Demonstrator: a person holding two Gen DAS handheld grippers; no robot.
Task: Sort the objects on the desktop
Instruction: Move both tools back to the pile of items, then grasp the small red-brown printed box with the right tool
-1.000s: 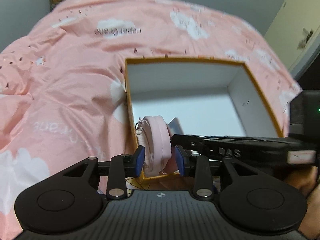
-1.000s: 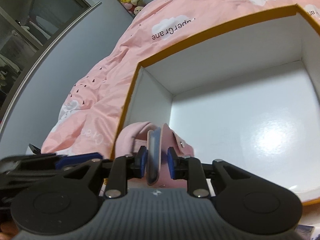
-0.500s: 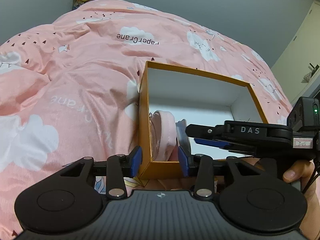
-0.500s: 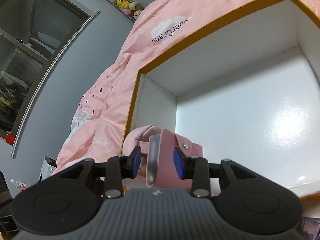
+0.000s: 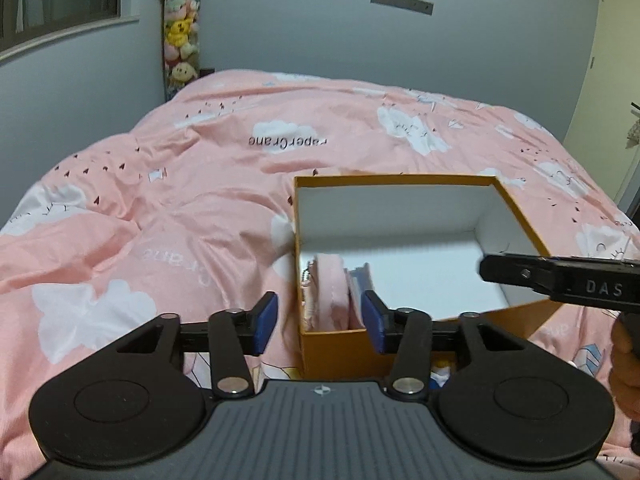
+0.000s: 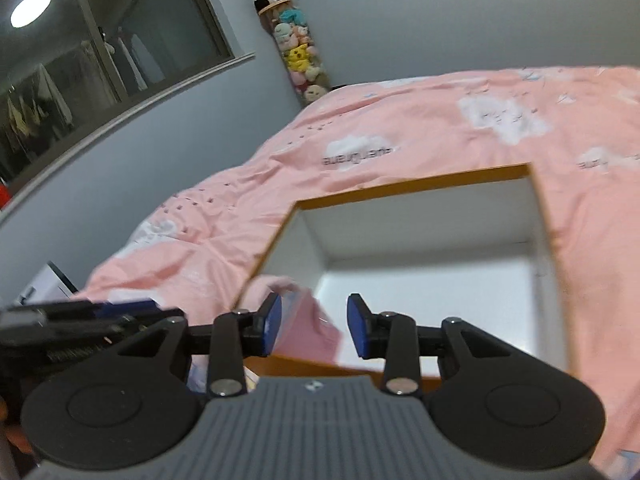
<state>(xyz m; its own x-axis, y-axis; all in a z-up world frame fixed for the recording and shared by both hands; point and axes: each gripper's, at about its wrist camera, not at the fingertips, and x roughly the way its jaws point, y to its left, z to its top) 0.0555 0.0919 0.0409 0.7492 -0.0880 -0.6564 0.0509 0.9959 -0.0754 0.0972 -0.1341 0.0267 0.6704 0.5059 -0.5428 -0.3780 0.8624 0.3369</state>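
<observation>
Our left gripper is opening, empty; our right gripper, marked "DAS", stands open above the pink pouch in the orange box.

The left wrist camera sits just behind its own fingers and looks forward and downward across the pink bed, close to the near left corner of the orange box. The right wrist camera looks from nearer the box's front edge, tilted, into the same box. Both views share the box, the bedspread and the hanging plush toys.
</observation>
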